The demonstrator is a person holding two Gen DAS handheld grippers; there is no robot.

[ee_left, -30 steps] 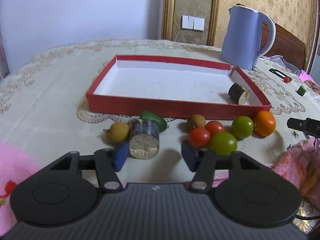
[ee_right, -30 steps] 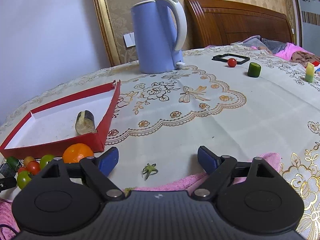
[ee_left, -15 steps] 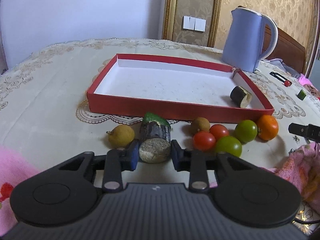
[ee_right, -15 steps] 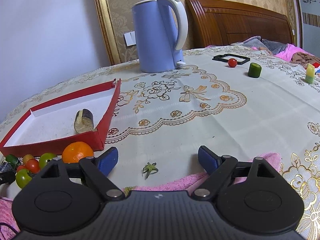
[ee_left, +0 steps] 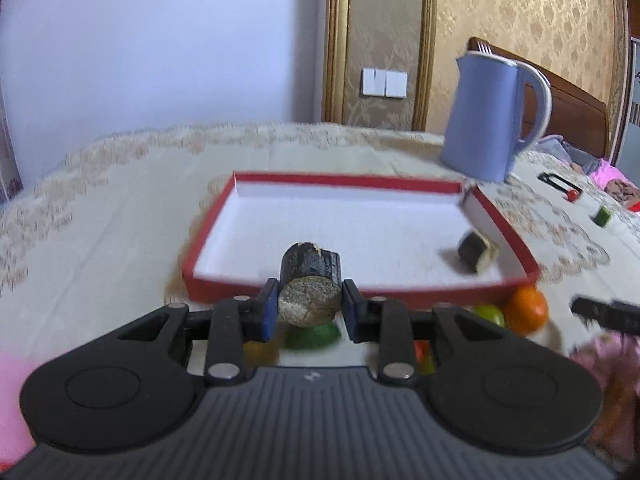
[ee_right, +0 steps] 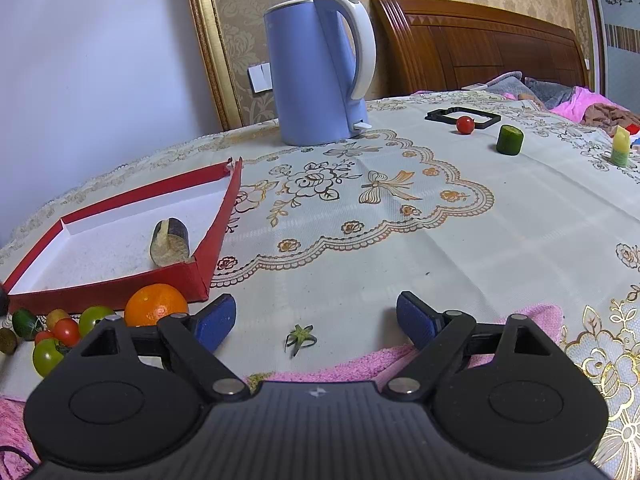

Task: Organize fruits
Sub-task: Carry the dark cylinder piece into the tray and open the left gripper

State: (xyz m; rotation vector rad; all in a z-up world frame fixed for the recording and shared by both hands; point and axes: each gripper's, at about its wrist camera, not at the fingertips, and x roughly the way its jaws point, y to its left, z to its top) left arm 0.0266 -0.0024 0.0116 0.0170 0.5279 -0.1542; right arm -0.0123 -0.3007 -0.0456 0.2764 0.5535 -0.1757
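My left gripper (ee_left: 309, 306) is shut on a dark-skinned cut chunk (ee_left: 310, 290) with a pale cut face, held above the table in front of the red tray (ee_left: 400, 182). A second such chunk (ee_left: 476, 251) lies in the tray's right corner and also shows in the right wrist view (ee_right: 170, 236). An orange (ee_right: 156, 306), green and red tomatoes (ee_right: 64, 330) and a green piece (ee_left: 312, 334) lie on the table before the tray. My right gripper (ee_right: 314, 320) is open and empty, low over the tablecloth beside the orange.
A blue kettle (ee_right: 320, 68) stands behind the tray. Farther right lie a cherry tomato (ee_right: 465, 125) by a black frame (ee_right: 444, 114), a cucumber piece (ee_right: 509, 140) and a yellow piece (ee_right: 621, 146). A tomato stem (ee_right: 300, 338) and pink towel (ee_right: 360, 364) lie near me.
My left gripper closed on the dark chunk and lifted it off the table toward the tray. My right gripper has barely moved.
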